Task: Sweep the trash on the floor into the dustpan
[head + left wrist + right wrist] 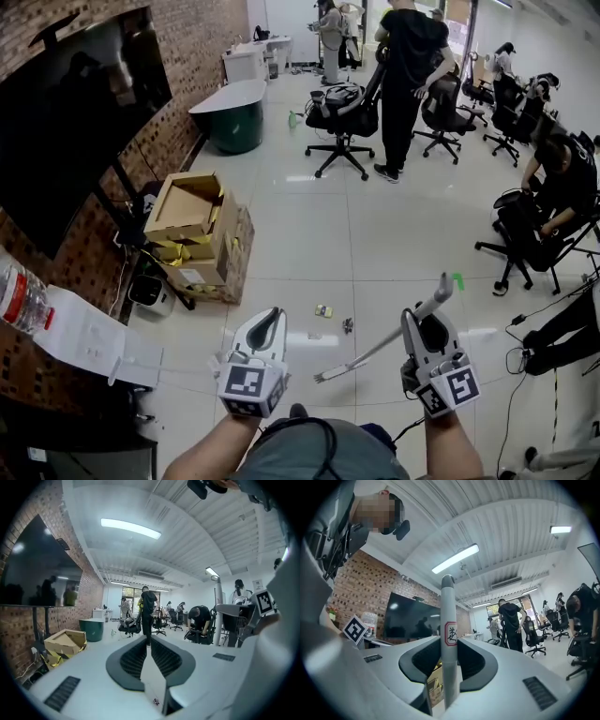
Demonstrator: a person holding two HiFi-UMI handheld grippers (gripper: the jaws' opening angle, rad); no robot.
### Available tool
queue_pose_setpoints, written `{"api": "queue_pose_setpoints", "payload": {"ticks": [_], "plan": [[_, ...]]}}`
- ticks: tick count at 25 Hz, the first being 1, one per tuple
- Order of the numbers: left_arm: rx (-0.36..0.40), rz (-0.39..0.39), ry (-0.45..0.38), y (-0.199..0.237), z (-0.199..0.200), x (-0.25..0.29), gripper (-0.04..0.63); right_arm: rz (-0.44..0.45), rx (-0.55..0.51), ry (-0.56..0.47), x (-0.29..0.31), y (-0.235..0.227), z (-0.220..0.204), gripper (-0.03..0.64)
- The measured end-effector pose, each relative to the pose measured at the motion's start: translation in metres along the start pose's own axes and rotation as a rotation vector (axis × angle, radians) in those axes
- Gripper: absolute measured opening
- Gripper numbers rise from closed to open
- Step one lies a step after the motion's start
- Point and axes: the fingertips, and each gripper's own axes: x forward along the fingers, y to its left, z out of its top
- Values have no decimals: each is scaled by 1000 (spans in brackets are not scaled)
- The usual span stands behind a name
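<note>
Small bits of trash lie on the white tile floor ahead of me: a yellowish piece (323, 310), a dark piece (348, 325) and a pale scrap (314, 335). My right gripper (422, 319) (449, 641) is shut on a grey pole (375, 345) (448, 620) bearing a red-edged label. The pole slants from a green tip at upper right down to its low end (321, 377) between my hands. What is fixed to that end I cannot make out. My left gripper (270, 317) (150, 640) hovers left of the pole, its jaws shut with nothing between them.
An open cardboard box (199, 234) stands by the brick wall at left, next to a small white bin (150, 292). A table edge with a plastic bottle (19, 298) is at my near left. Office chairs (342, 117), a standing person (408, 84), seated people and floor cables (530, 319) fill the back and right.
</note>
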Motion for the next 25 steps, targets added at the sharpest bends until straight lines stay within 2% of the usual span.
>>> {"api": "queue_pose_setpoints", "payload": {"ticks": [3,6,10,15,20,25], "plan": [[-4,-23,13,17,-6,16,28,-13,15,-5,26,-3,-11,114],[-31,-5,27,30,-13,34,28,9,36,-19,49,-12,-16,114],[-42,44,33,42,-16,60,28,60,61,-17,86,-29,-24,114],[-73,155,25,58,-16,94,28,113,79,68,135,-45,-50,114],[-78,253,3,54,-5,129,28,252,78,100,171,-56,-64,114],[-114,375,4,52,-12,152,28,390,71,150,192,-76,-86,114]]}}
